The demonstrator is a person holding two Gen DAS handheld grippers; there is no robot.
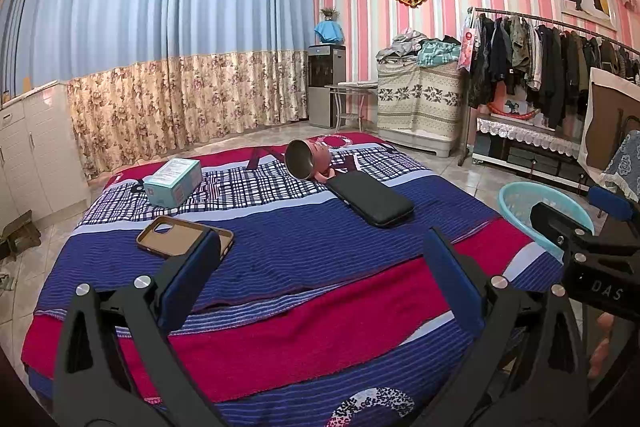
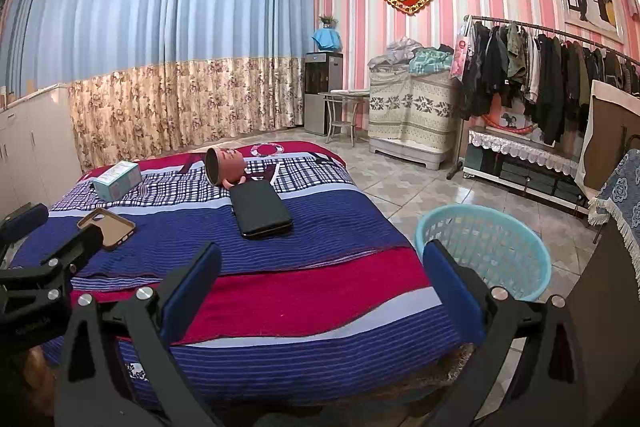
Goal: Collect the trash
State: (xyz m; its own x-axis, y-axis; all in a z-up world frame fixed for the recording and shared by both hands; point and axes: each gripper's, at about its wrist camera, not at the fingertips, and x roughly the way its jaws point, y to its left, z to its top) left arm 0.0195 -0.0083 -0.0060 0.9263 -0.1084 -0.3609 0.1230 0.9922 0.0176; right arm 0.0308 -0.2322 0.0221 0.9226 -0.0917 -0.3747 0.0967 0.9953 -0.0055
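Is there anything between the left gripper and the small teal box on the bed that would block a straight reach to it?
Partly. The brown phone case lies on the bed just ahead of the open left gripper, roughly on the line to the teal box. Passing above it avoids contact; nothing else visible stands between.
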